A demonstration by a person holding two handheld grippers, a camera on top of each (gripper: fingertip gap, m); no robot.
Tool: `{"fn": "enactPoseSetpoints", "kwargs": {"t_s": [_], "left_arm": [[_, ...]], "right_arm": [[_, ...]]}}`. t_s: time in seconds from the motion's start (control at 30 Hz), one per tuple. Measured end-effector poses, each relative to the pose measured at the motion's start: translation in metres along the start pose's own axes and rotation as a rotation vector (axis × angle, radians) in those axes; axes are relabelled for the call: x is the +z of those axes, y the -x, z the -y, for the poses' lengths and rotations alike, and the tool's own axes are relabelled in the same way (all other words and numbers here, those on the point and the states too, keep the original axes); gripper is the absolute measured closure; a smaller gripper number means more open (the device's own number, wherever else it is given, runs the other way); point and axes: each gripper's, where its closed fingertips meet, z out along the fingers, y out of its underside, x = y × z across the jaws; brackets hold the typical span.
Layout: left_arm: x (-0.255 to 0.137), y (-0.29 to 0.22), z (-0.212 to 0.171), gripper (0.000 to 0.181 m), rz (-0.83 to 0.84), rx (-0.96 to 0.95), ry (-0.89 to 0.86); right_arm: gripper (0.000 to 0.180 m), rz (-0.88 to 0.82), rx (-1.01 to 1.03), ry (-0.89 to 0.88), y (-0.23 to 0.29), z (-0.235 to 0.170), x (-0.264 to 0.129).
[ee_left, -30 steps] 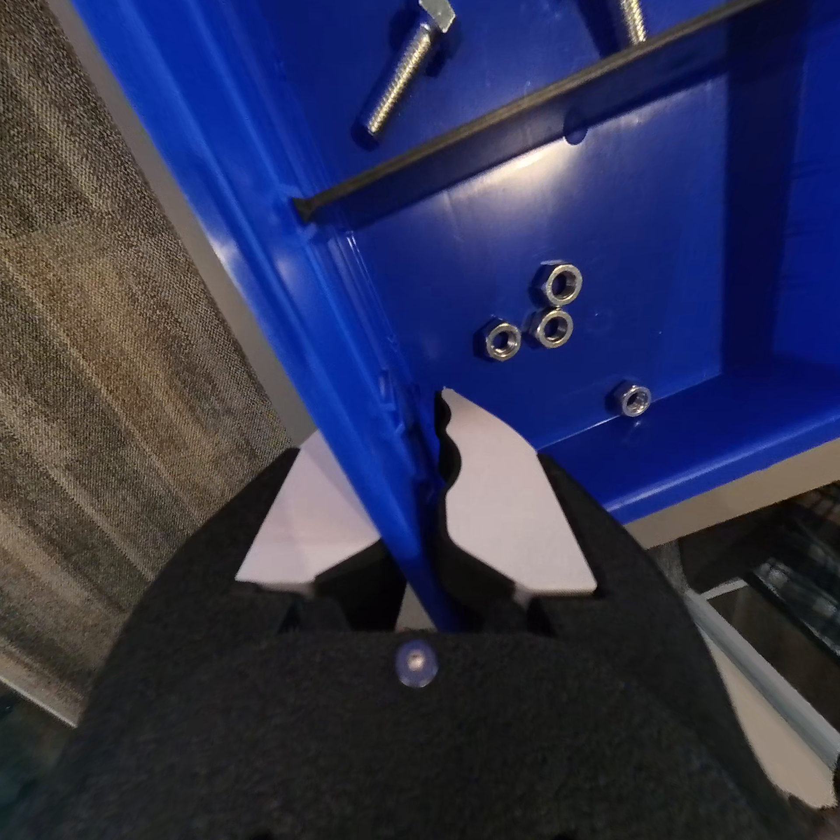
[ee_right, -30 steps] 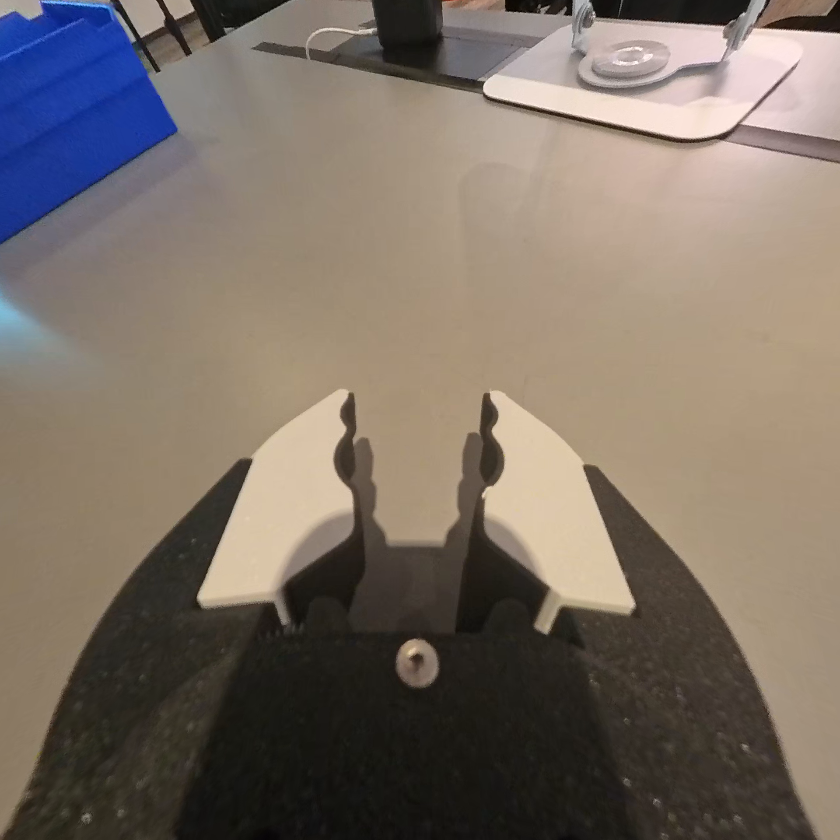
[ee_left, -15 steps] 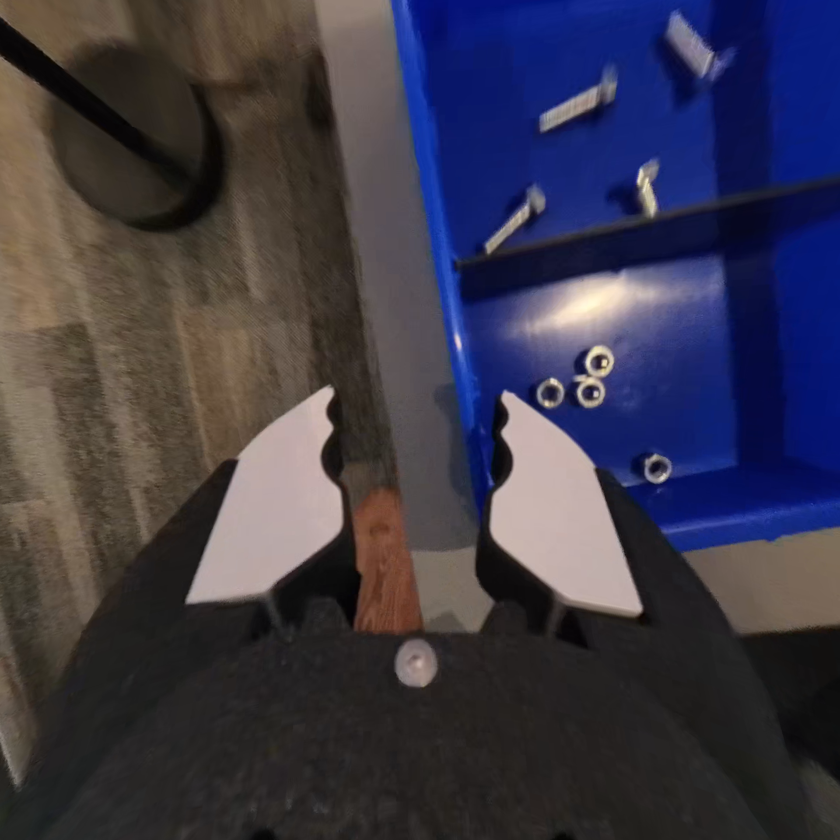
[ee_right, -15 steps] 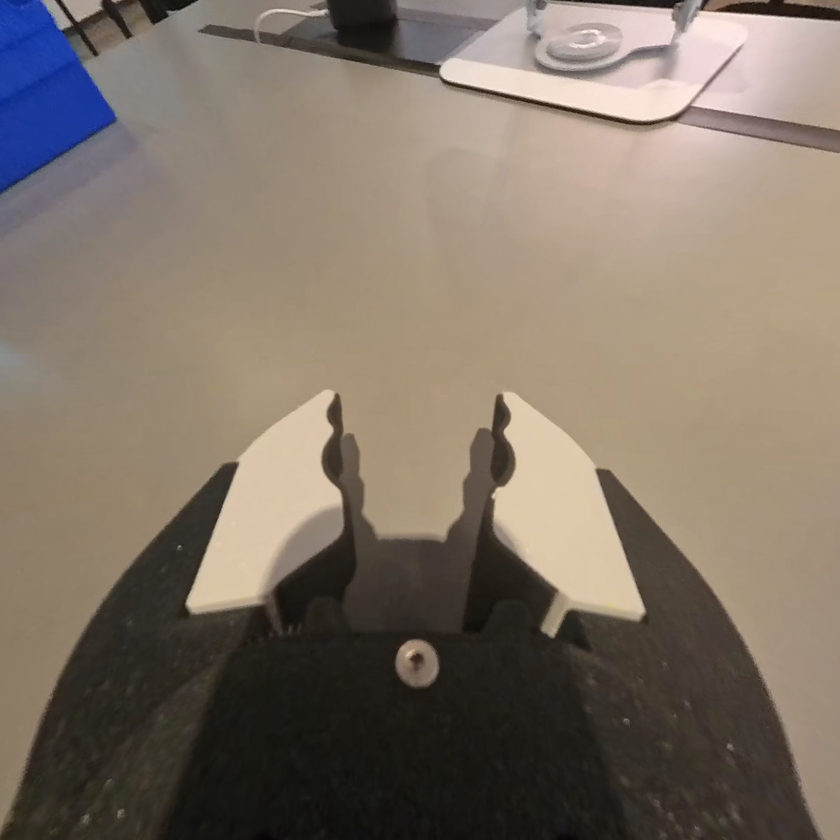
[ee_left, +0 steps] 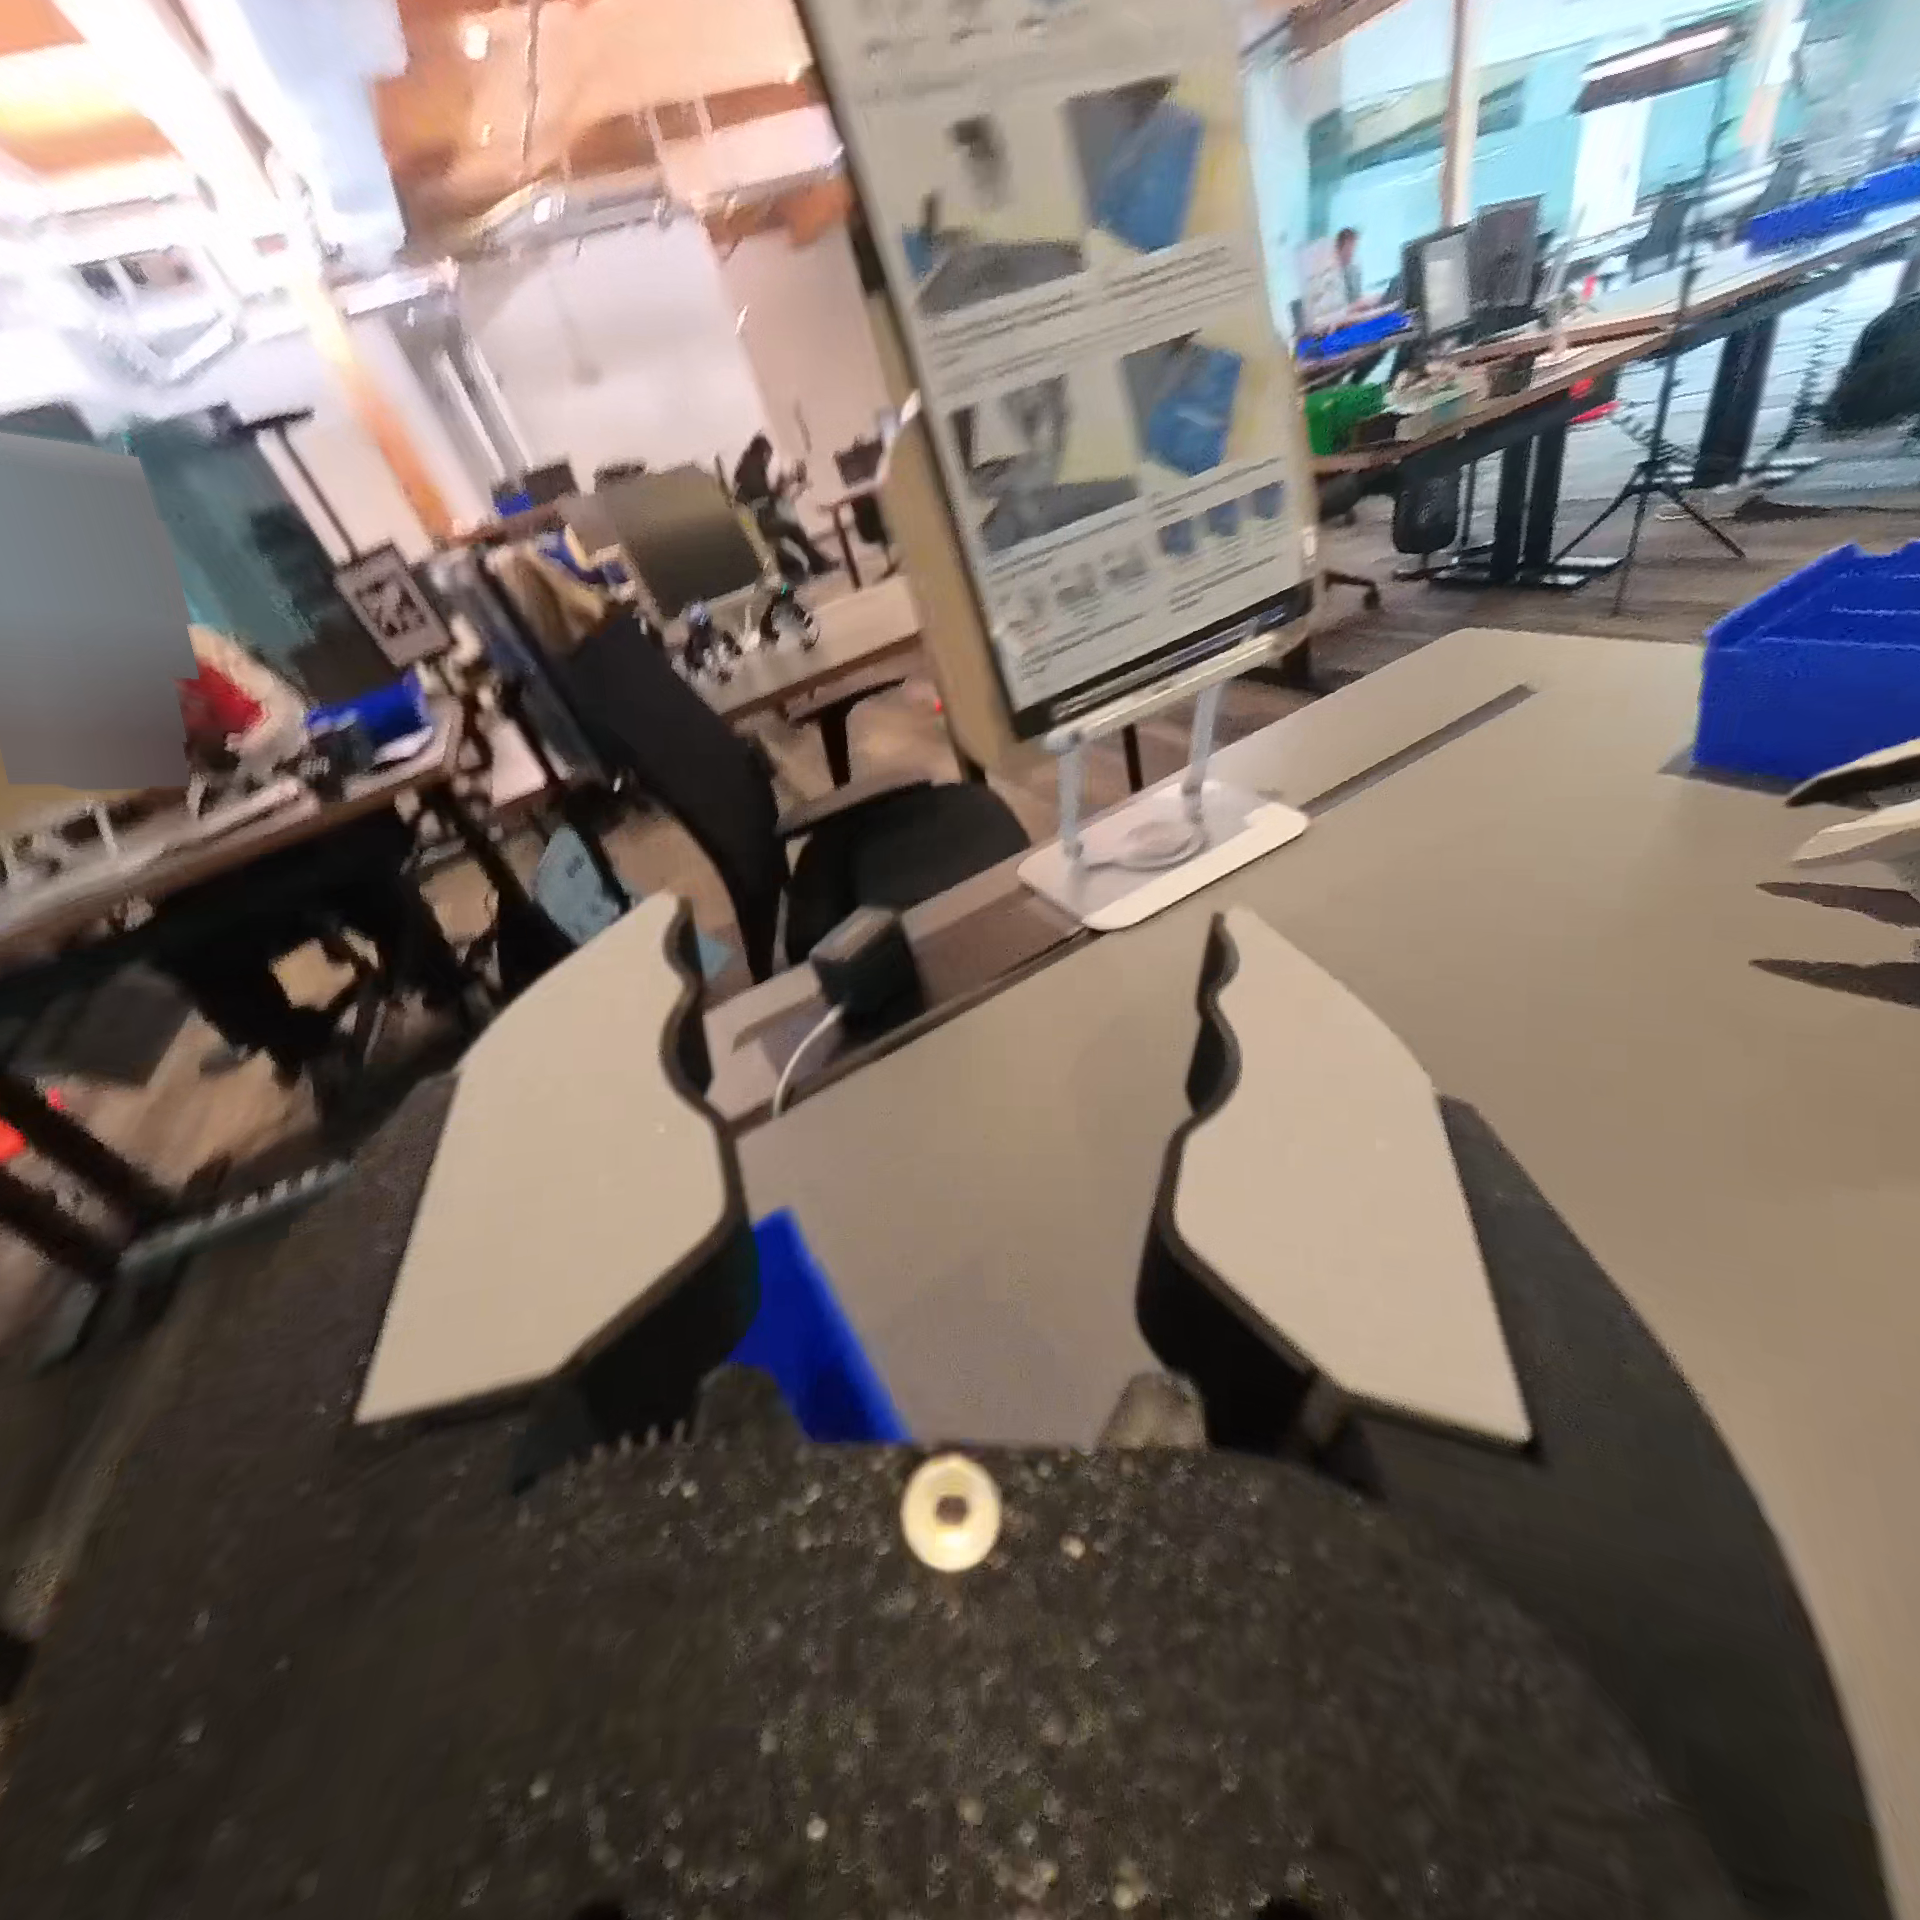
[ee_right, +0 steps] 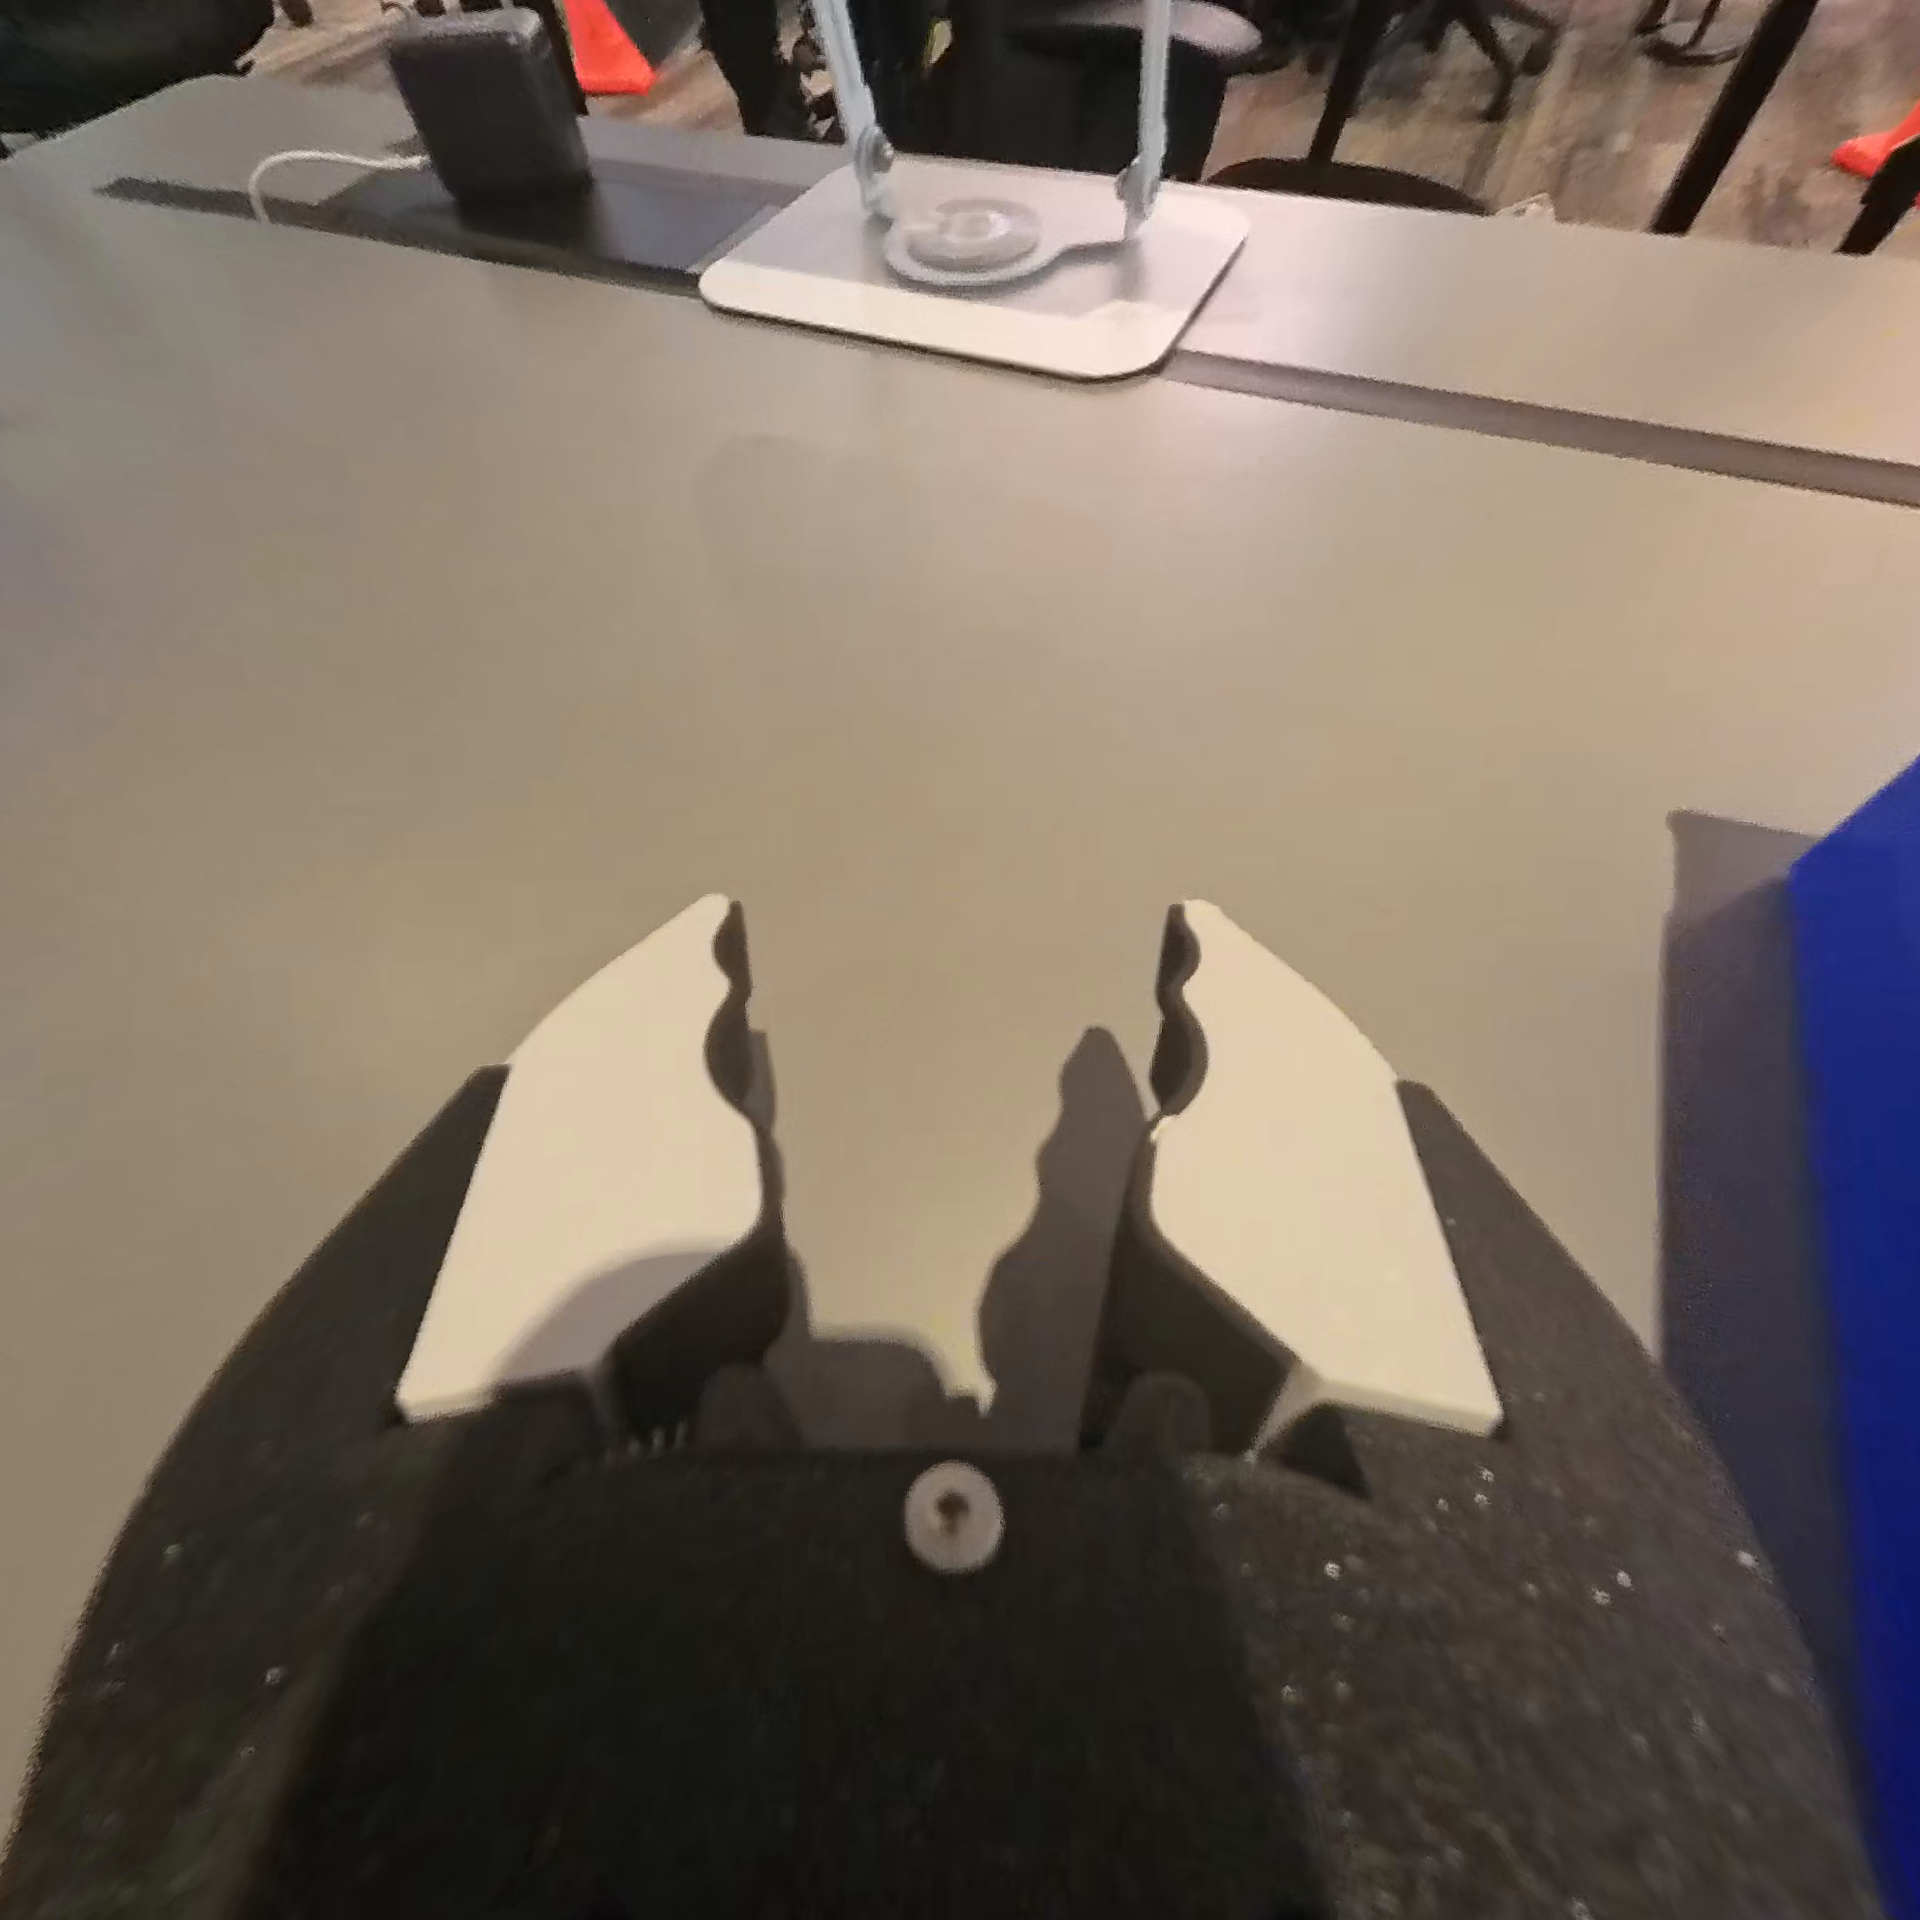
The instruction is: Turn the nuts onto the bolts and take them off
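No nuts or bolts show in either view. My left gripper (ee_left: 948,925) is open and empty, held level above the grey table (ee_left: 1558,1039). A corner of a blue bin (ee_left: 810,1340) shows low between its fingers. A second blue bin (ee_left: 1818,665) stands at the far right of the table. The right gripper's white fingers (ee_left: 1860,821) show at the right edge of the left wrist view. In the right wrist view, my right gripper (ee_right: 953,914) is open and empty over the bare table (ee_right: 520,623), with a blue bin wall (ee_right: 1849,1247) close on its right.
A screen (ee_left: 1070,364) stands on a silver stand base (ee_left: 1164,852), which also shows in the right wrist view (ee_right: 977,270). A black adapter with a white cable (ee_right: 488,114) sits by a dark strip along the table's far edge. Chairs and desks lie beyond. One gripper's finger ends stand about 55 cm off the other's.
My left gripper let go of the blue bin's wall, opened wide and swung up from looking into the bin to looking across the table. My right gripper opened wider and turned; a bin now shows on its right.
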Motion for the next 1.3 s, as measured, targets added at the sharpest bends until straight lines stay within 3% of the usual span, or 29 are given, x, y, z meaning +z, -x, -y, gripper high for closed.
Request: {"fn": "enactPoseSetpoints", "kwargs": {"t_s": [0.1, 0.2, 0.53, 0.87, 1.1, 1.3], "left_arm": [[0.028, -0.053, 0.009, 0.073, -0.019, 0.07, -0.087], [0.049, -0.091, 0.002, 0.055, -0.039, 0.022, -0.117], [0.086, -0.147, -0.068, 0.054, -0.075, -0.202, -0.115], [0.1, -0.147, -0.137, 0.051, -0.026, -0.256, -0.004], [0.1, -0.153, -0.138, 0.055, -0.062, -0.263, -0.015], [0.082, -0.159, -0.094, 0.058, -0.093, -0.191, -0.07]], "right_arm": [[0.105, -0.011, 0.015, -0.015, -0.006, 0.001, -0.003], [0.105, -0.014, 0.027, -0.02, -0.009, 0.002, -0.004], [0.103, -0.092, -0.002, -0.064, -0.02, 0.01, -0.012], [0.1, -0.141, 0.004, -0.097, -0.028, 0.014, -0.018], [0.1, -0.212, 0.015, -0.14, -0.043, 0.02, -0.032], [0.101, -0.209, 0.039, -0.176, -0.048, 0.024, -0.038]]}}
